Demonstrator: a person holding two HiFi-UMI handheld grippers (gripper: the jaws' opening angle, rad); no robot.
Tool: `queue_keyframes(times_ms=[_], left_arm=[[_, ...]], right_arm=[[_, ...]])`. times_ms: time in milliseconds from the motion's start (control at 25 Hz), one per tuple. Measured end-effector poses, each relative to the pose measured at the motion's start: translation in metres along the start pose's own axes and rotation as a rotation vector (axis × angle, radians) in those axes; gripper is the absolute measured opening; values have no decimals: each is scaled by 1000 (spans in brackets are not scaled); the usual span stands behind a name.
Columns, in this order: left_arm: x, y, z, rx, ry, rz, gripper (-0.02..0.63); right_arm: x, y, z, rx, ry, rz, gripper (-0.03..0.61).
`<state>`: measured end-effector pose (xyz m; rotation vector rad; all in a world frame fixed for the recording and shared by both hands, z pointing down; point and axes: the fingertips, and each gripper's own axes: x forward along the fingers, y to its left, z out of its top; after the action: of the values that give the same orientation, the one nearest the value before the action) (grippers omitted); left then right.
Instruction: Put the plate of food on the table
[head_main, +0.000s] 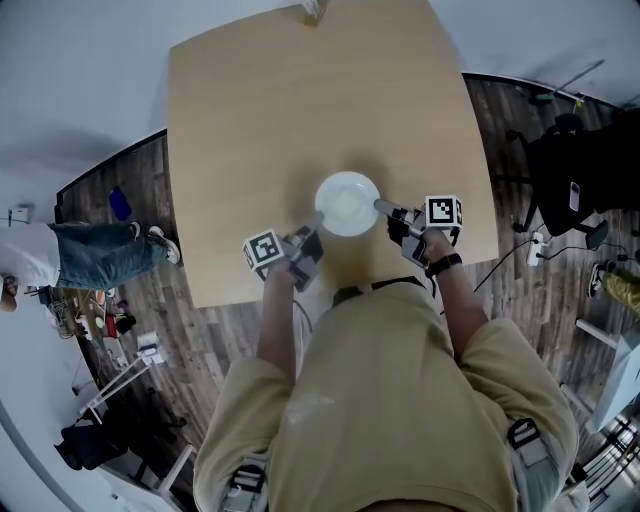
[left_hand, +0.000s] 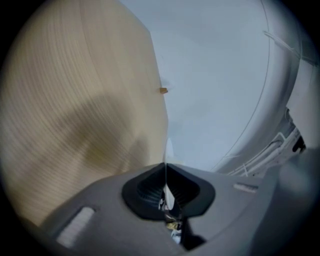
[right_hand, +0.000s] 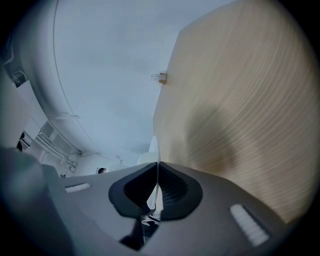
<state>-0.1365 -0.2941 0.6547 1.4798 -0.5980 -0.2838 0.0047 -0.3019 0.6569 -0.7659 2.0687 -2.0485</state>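
Observation:
A round white plate (head_main: 347, 203) hangs over the near half of the light wooden table (head_main: 260, 110), and its top looks bare. My left gripper (head_main: 316, 222) is shut on its left rim and my right gripper (head_main: 381, 207) is shut on its right rim. In the left gripper view the plate (left_hand: 169, 150) shows edge-on as a thin white sliver pinched in the left gripper (left_hand: 165, 167). The right gripper view shows the same thin plate edge (right_hand: 154, 147) clamped in the right gripper (right_hand: 157, 166).
A small object (head_main: 314, 12) stands at the table's far edge, also seen as a small object (left_hand: 163, 90) and a small object (right_hand: 161, 77) in the gripper views. A person in jeans (head_main: 100, 255) stands left of the table. A black chair (head_main: 575, 185) and cables are at the right.

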Motion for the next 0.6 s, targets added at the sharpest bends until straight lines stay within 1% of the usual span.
queue_keyframes(times_ms=[200, 320, 400, 520, 600], left_arm=[[13, 6, 10, 11, -18, 27, 8], [16, 6, 13, 26, -11, 43, 8], [28, 10, 22, 41, -6, 55, 8], [62, 29, 46, 52, 6, 95, 8], [80, 42, 58, 54, 9, 122, 8]], right_arm=[[5, -6, 12, 23, -27, -6, 12], [7, -9, 15, 5, -29, -12, 14], [11, -16, 28, -7, -29, -22, 15], [25, -47, 64, -29, -21, -100, 24], [33, -64, 82, -38, -10, -147, 28]])
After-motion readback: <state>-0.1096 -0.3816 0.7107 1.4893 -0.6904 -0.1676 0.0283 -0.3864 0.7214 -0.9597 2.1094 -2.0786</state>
